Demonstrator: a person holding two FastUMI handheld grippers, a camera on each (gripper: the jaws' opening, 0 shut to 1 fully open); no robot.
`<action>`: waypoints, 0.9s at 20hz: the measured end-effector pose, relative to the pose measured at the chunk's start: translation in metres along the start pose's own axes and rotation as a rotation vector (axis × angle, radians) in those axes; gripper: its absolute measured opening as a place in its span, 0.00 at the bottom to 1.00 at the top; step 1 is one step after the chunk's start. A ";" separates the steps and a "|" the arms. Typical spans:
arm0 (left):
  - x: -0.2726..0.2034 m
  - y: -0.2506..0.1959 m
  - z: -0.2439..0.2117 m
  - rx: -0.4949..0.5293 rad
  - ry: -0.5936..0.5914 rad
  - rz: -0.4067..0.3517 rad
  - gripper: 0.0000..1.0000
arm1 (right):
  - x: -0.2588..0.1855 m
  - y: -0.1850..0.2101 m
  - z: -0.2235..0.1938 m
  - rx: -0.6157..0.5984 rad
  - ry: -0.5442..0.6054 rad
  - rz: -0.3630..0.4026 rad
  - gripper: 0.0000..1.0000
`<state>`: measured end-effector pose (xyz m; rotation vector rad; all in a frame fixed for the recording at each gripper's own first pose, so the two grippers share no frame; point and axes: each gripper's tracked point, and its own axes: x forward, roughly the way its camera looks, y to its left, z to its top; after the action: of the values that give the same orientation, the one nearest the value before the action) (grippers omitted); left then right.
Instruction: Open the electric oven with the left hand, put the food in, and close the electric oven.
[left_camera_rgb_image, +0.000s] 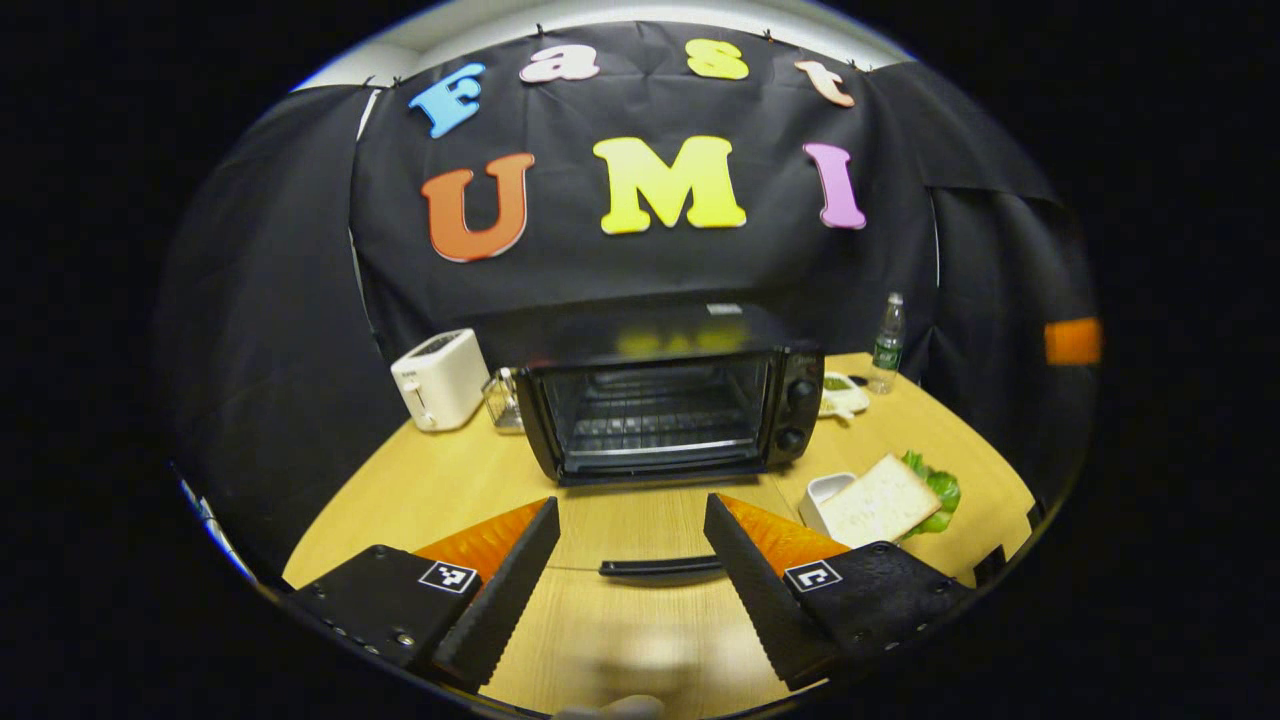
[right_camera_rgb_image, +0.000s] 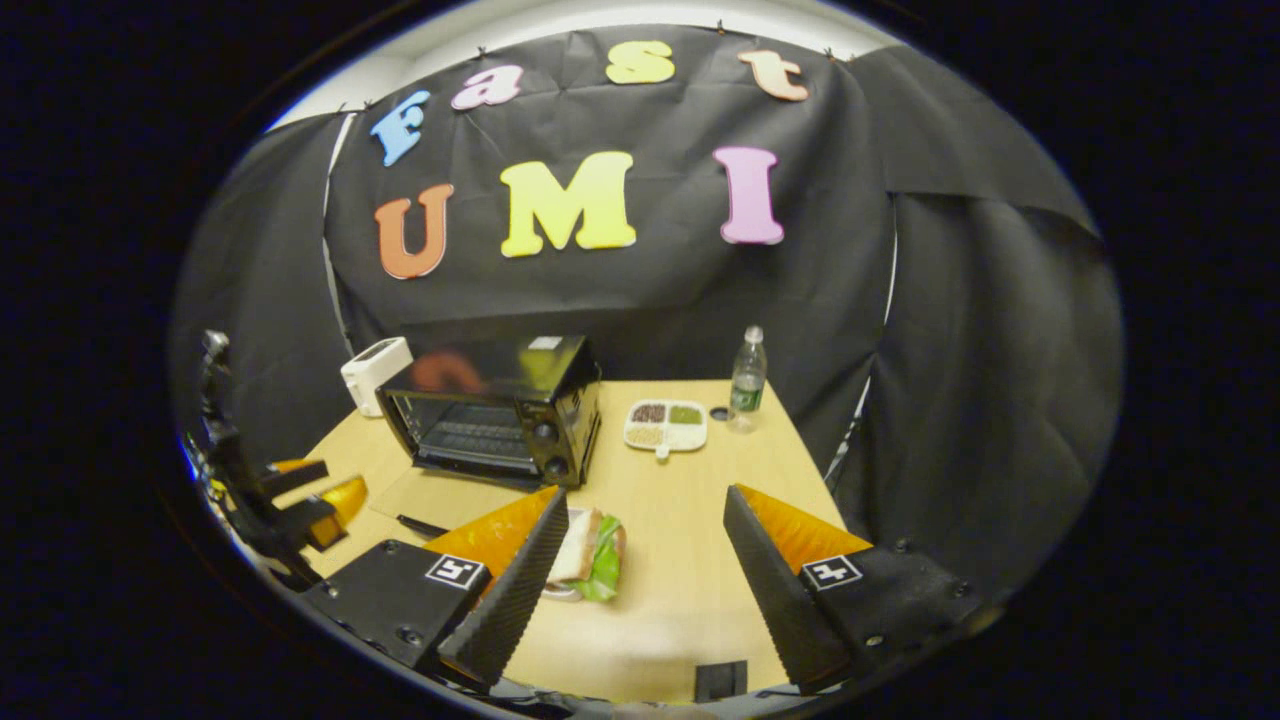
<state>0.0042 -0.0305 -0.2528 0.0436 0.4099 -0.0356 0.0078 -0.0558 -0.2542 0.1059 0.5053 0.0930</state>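
Note:
The black electric oven stands at the back of the wooden table, its wire rack bare. Its glass door lies folded down flat, with the handle at the near edge. My left gripper hovers open over the door, one finger on each side of the handle, touching nothing. A sandwich of white bread and lettuce sits on a small white dish to the oven's right. In the right gripper view the sandwich lies just beyond my open right gripper, next to its left finger. The left gripper shows at far left.
A white toaster and a small metal rack stand left of the oven. A sectioned plate of grains and a water bottle sit at the back right. Black cloth walls close in the table on three sides.

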 end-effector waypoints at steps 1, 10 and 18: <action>-0.010 0.004 0.018 -0.006 -0.034 0.008 0.96 | 0.010 0.002 -0.015 0.029 0.028 0.013 1.00; -0.073 0.016 0.122 -0.021 -0.252 0.052 0.95 | 0.089 0.035 -0.096 0.173 0.308 0.180 0.98; -0.080 0.009 0.129 -0.040 -0.244 0.055 0.95 | 0.128 0.051 -0.117 0.304 0.533 0.284 0.94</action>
<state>-0.0171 -0.0257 -0.1024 0.0109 0.1651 0.0211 0.0593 0.0181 -0.4109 0.4583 1.0343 0.3274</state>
